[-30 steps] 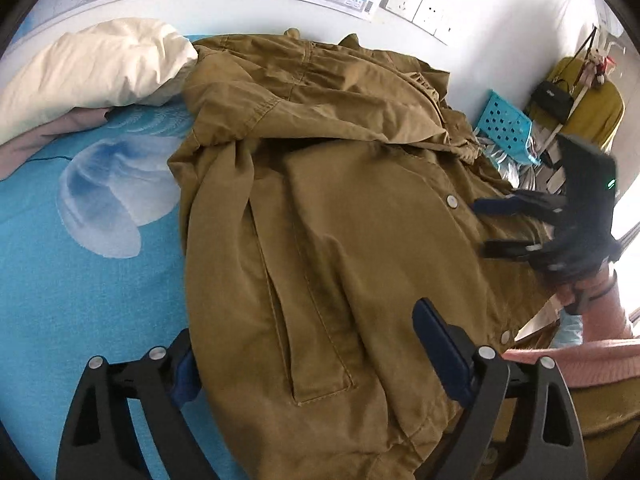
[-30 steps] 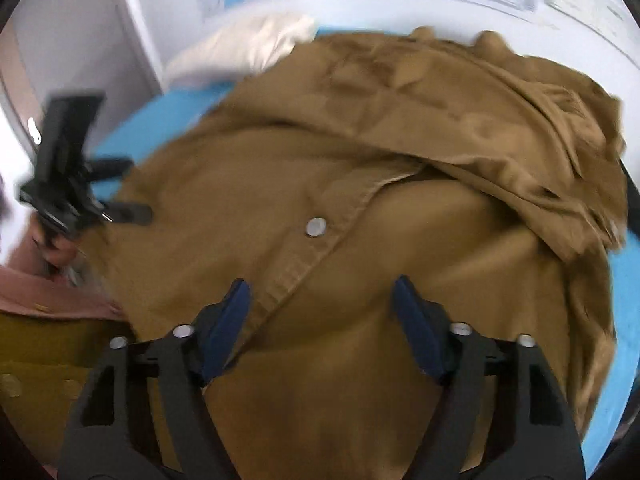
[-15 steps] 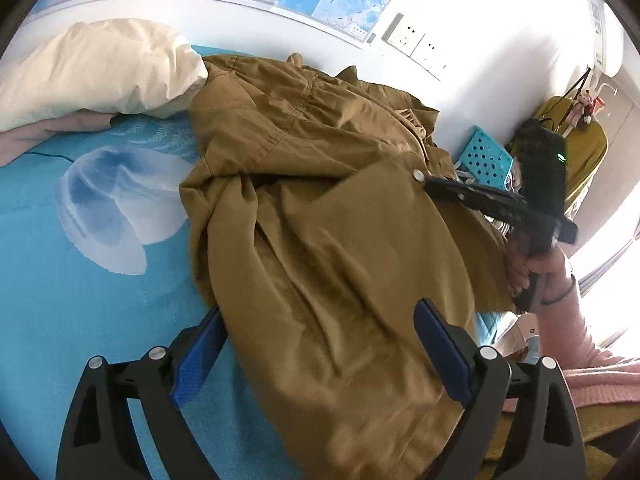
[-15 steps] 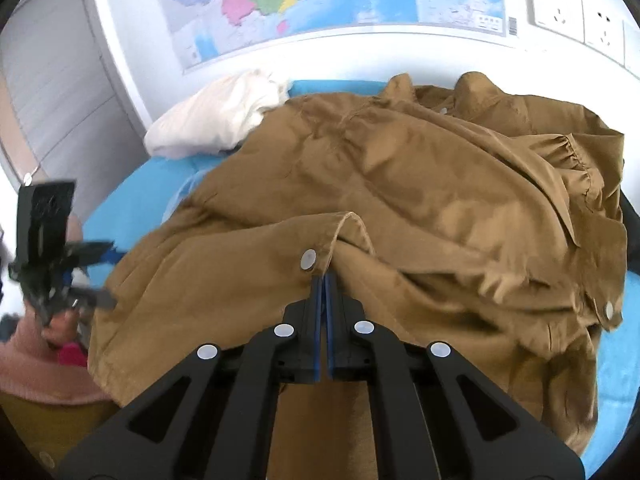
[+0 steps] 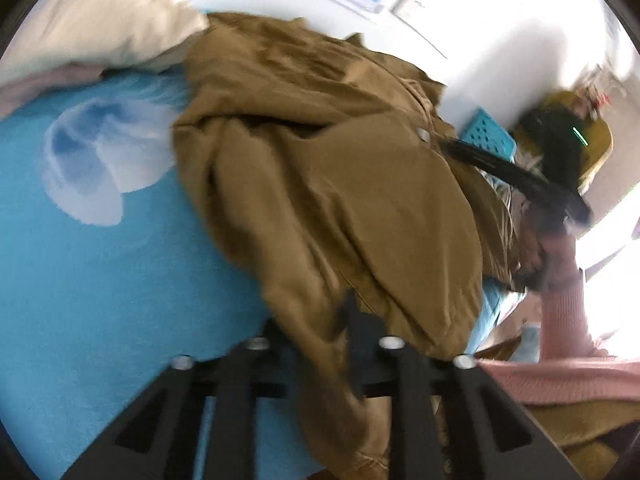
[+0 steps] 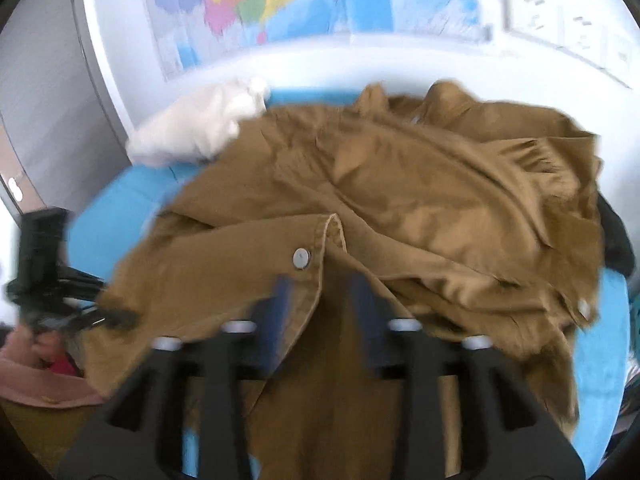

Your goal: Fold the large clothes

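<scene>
Blue bedding (image 5: 92, 280) with a pale jellyfish print (image 5: 96, 160) spreads under a brown jacket (image 5: 320, 184) in a bedroom, white wall and map (image 6: 280, 4) beyond.

Nearest the lens in the left wrist view, the left gripper (image 5: 316, 340) is clamped on a bunched hem fold of the jacket, cloth spilling over and between its black fingers. From there the garment runs up and away toward the wall, its long axis from the gripper to the collar at the far end. Up and to the right, the right gripper (image 5: 516, 172) reaches in from the bedside and meets the front edge beside a metal snap (image 5: 423, 135). Behind it stand a perforated turquoise basket (image 5: 486, 134) and a mustard-yellow bag (image 5: 596, 148). Far left of the jacket lies a cream pillow (image 5: 96, 28), soft and rounded.

In the right wrist view, blurred by motion, the blue pads (image 6: 280, 308) of the right gripper stand narrowly apart; the snap placket lies across the left one. Whether they still pinch cloth cannot be told. Ahead, the jacket lies in loose, creased folds of matte cotton twill, collar toward the wall. Far left, the other gripper appears, above a pink knit sleeve (image 6: 36, 384). Wall sockets (image 6: 560, 24) sit upper right.
</scene>
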The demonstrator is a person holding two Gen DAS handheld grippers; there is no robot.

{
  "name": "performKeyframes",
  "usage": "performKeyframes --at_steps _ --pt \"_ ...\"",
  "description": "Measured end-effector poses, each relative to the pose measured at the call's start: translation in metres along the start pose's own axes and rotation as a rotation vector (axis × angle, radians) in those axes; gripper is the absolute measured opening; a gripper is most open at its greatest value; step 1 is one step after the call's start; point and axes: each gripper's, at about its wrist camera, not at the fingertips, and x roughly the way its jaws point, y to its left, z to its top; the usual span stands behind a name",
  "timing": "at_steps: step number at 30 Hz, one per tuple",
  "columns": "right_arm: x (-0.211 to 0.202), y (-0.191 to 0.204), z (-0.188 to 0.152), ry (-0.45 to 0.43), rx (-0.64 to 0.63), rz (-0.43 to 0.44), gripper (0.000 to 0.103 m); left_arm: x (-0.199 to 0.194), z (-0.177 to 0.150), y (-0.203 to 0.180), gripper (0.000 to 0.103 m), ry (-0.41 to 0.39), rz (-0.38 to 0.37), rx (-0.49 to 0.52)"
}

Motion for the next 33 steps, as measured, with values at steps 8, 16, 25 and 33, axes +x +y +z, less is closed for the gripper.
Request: performKeyframes --at_steps 8,16,25,33 --pt "-0.095 -0.006 -0.103 -0.008 -0.012 -0.267 0.087 -0.002 0.001 0.002 0.041 0.009 -0.037 -0.008" --pt "-0.079 -0.028 -0.159 0.039 0.048 -0.379 0.082 0.009 -0.001 -0.019 0.056 0.009 -0.072 0.076" --pt "-0.158 -0.04 -0.137 -0.176 0.265 -0.02 0.01 -0.064 0.015 0.003 0.005 -0.138 -0.082 -0.081" --pt "-0.131 -0.061 -0.152 0.082 0.319 -0.12 0.06 -0.063 0.022 0.014 0.006 -0.056 -0.027 -0.106"
